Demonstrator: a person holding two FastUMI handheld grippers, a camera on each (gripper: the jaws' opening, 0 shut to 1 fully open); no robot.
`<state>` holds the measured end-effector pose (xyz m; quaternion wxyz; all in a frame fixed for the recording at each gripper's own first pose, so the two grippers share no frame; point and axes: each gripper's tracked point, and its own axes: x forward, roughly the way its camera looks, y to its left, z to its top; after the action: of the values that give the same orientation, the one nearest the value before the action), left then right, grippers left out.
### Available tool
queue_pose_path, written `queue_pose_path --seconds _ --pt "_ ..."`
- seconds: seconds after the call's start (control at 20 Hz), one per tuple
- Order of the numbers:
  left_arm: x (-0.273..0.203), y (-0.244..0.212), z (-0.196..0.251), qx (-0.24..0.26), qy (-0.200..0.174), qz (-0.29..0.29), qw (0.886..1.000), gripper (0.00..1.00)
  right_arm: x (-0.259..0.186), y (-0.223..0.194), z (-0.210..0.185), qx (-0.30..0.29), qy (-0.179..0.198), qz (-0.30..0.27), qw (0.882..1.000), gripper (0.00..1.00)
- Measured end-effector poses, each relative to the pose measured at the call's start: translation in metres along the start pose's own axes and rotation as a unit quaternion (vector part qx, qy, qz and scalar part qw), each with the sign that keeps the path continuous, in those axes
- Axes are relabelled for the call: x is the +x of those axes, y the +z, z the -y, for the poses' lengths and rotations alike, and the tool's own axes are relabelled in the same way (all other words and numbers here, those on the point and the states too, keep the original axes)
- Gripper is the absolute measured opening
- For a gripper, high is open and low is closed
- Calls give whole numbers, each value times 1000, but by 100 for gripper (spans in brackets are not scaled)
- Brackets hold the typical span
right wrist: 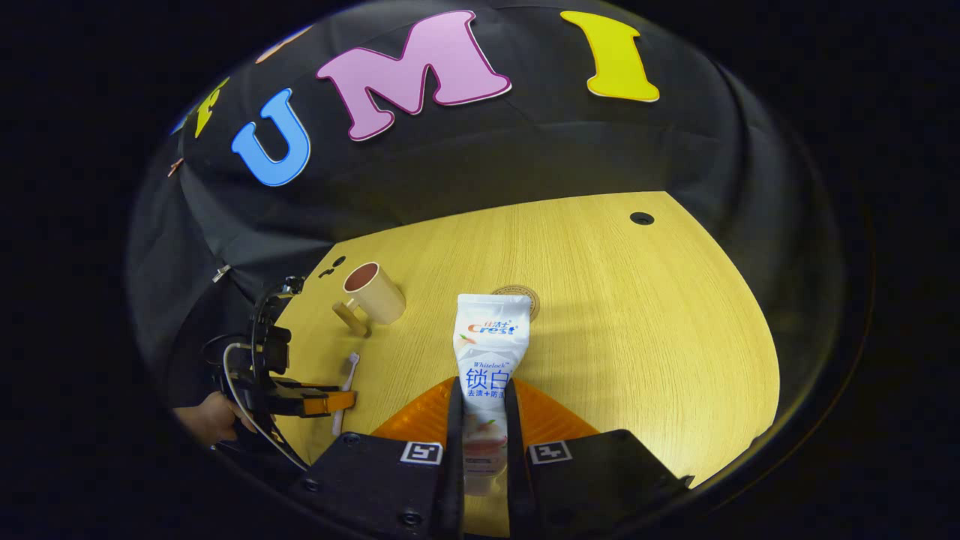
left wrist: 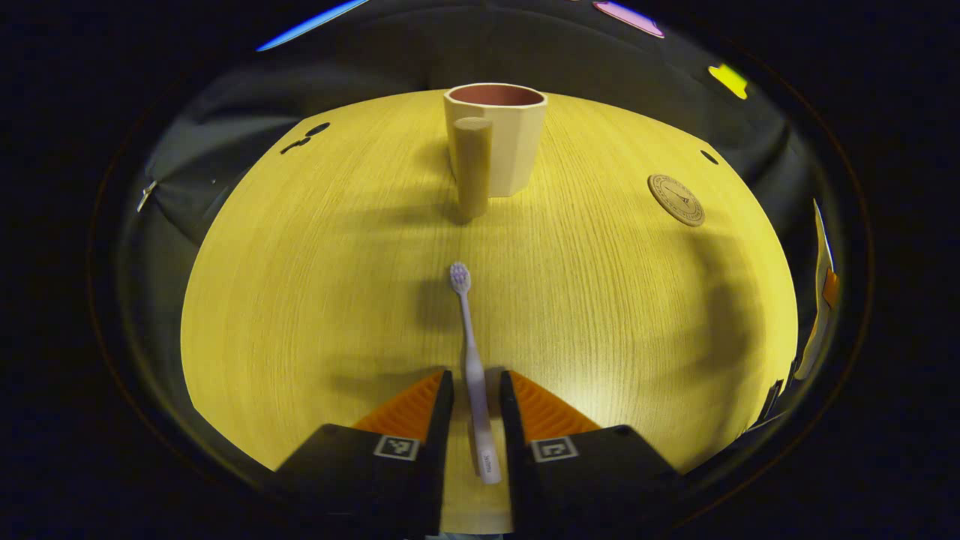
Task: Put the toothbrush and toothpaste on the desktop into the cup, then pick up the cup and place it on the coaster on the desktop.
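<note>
A lilac toothbrush (left wrist: 471,352) lies on the wooden desktop (left wrist: 315,300), head pointing toward the cup. My left gripper (left wrist: 476,379) is open, its orange fingers on either side of the handle with a thin gap on each side. The beige cup (left wrist: 506,142) with a cylindrical handle stands upright at the far middle. A round cork coaster (left wrist: 676,199) lies right of it. My right gripper (right wrist: 484,386) is shut on a white toothpaste tube (right wrist: 491,345), held above the table. Beyond it I see the cup (right wrist: 375,292), the coaster (right wrist: 531,298) partly hidden by the tube, and the left gripper (right wrist: 330,403).
A hand (right wrist: 210,416) holds the left gripper at the table's near-left edge. Small cable holes (right wrist: 641,218) sit near the far edge of the desktop. Black cloth walls surround the table on all far sides.
</note>
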<state>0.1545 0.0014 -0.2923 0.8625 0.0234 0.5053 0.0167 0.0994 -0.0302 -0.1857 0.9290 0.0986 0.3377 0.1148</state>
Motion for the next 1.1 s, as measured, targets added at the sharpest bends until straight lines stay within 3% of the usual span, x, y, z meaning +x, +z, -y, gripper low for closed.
queue_pose_path --seconds 0.1,0.3,0.65,1.1 --pt "-1 1 3 13 -2 -5 1000 20 4 5 1 -4 1 0 1000 27" --pt "-1 3 5 19 -10 5 1000 7 14 24 -7 -17 13 8 1000 27" --pt "-8 4 4 11 -12 49 999 7 37 79 -46 -61 50 41 996 27" --pt "-71 5 9 -29 -44 118 992 7 65 147 -129 -100 100 97 985 27"
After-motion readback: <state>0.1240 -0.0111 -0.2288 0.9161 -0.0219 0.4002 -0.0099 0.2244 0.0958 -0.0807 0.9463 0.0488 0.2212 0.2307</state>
